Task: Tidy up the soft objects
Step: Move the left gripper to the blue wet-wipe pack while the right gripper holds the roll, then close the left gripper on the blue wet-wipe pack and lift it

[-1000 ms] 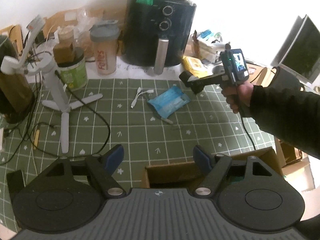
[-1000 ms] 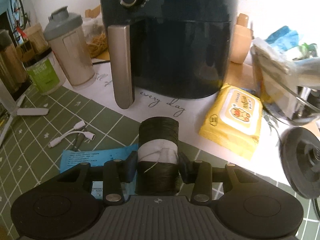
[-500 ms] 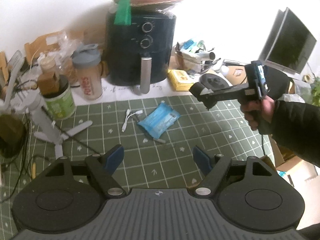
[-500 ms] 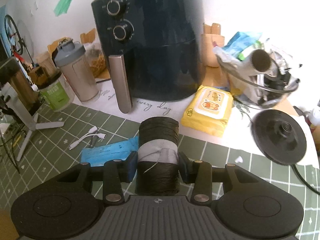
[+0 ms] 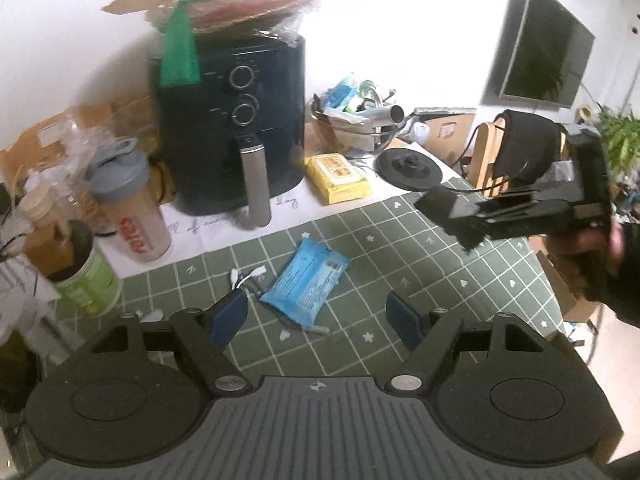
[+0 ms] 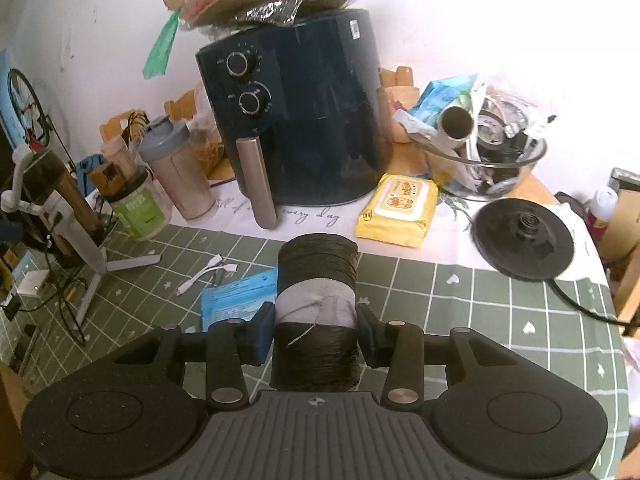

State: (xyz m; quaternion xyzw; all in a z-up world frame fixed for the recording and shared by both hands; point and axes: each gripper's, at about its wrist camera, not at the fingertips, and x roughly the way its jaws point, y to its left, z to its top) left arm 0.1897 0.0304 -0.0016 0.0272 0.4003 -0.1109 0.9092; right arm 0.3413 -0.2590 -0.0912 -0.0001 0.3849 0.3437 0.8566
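Carrying: right hand-held gripper [image 6: 316, 330] clenched on dark roll [image 6: 316, 300], left hand-held gripper [image 5: 316, 316] released above blue pack [image 5: 306, 282]; needing a drop spot next.

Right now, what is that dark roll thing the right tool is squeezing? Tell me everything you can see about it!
The dark roll looks like a cylinder of thin black plastic wound tight, maybe bin bags, though that is a guess. A pale grey band wraps its middle, with a small loose thread or tear on it. It points forward, away from the camera, held off the table. The right tool clamps it by the sides, one blue pad pressing each side at the band. Nothing else touches it.
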